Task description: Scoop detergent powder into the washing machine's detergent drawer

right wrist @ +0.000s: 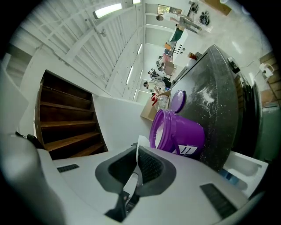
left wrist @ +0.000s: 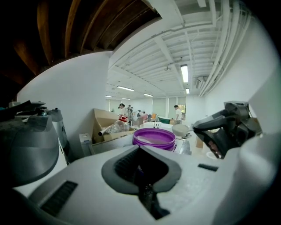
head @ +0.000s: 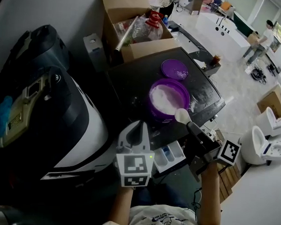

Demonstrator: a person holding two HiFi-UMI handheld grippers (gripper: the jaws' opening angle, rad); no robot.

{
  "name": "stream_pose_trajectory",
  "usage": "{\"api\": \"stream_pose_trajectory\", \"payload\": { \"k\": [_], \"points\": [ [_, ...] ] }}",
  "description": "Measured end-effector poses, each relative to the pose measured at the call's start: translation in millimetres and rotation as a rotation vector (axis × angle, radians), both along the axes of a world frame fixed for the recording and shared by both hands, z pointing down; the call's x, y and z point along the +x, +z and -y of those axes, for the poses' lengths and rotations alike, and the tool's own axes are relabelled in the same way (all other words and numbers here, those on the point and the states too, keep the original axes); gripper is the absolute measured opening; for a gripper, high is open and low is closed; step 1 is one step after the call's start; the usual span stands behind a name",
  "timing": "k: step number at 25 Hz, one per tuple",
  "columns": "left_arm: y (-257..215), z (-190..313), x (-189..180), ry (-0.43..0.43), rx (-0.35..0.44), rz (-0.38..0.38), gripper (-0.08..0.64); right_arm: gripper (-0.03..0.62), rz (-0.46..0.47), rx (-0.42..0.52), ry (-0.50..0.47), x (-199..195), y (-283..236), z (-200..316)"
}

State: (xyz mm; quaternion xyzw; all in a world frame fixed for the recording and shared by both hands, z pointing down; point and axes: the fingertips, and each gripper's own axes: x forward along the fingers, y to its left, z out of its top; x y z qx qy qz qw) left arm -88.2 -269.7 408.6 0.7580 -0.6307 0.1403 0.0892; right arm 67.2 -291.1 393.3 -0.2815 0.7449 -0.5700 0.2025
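Dark, powder-dusted surface (head: 132, 81), purple tub (head: 168, 99) sitting on it. Right tongs (head: 190, 126) are clenched on the scoop (head: 181, 115) at the tub's near rim, and left tongs (head: 138, 129) are closed on nothing. The drawer (head: 170, 156) sits open below. Tilt the scoop on the way down and powder could spill short.

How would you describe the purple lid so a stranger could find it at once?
Start at the washing machine's dark top. An open purple tub of white powder stands on it, and the lid lies just beyond, towards the cardboard box. It is the flat purple disc, not the deep tub.
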Motion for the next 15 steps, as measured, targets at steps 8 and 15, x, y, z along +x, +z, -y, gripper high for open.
{"api": "stream_pose_trajectory", "payload": {
  "k": [8,15],
  "points": [
    [11.8,-17.4,17.8,-0.020,-0.023,0.000,0.003,0.020,-0.001,-0.015,-0.027,15.7,9.5,-15.6],
    [21.4,-38.0,31.9,-0.031,-0.043,-0.001,0.002,0.020,-0.012,-0.044,-0.038,30.7,23.8,-36.2]
  ]
}}
